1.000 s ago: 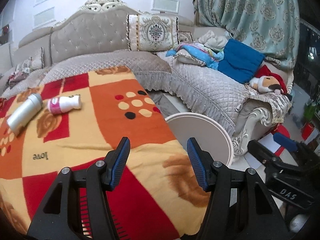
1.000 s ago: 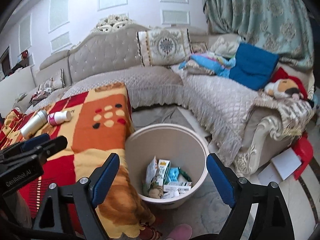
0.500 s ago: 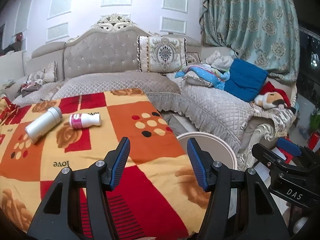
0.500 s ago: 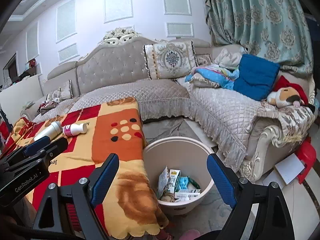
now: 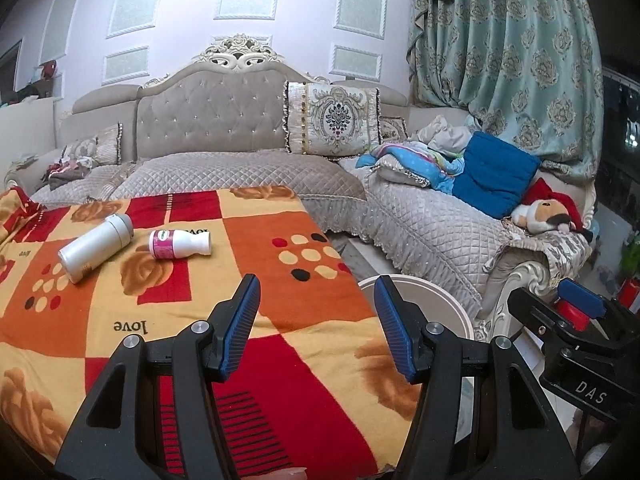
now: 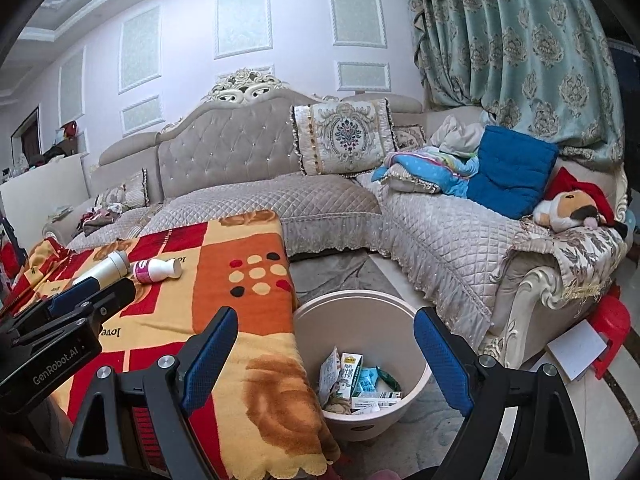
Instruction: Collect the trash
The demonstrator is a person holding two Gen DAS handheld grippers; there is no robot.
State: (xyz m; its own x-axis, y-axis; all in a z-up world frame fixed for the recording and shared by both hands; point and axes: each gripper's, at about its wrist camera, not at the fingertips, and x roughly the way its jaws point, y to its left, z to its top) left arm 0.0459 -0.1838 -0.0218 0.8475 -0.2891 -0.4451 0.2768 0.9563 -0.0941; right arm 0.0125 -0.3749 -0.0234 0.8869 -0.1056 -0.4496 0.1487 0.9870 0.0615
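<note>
A small pink-and-white bottle (image 5: 178, 243) and a larger white cylinder bottle (image 5: 96, 247) lie on their sides on the patterned blanket (image 5: 168, 320). Both also show in the right wrist view: the pink bottle (image 6: 157, 270) and the white bottle (image 6: 107, 267). A beige trash bin (image 6: 360, 304) with several cartons inside stands on the floor right of the blanket; its rim shows in the left wrist view (image 5: 436, 292). My left gripper (image 5: 315, 330) is open and empty above the blanket's near part. My right gripper (image 6: 325, 356) is open and empty above the bin.
A grey quilted corner sofa (image 5: 432, 220) wraps the far and right sides, with cushions, a blue pillow (image 5: 494, 174) and a plush toy (image 5: 548, 212). A red stool (image 6: 610, 318) and white paper (image 6: 576, 346) sit on the floor at right.
Both grippers have lifted and tilted up, so the bottles and bin sit lower and farther in view. Both stay open and empty.
</note>
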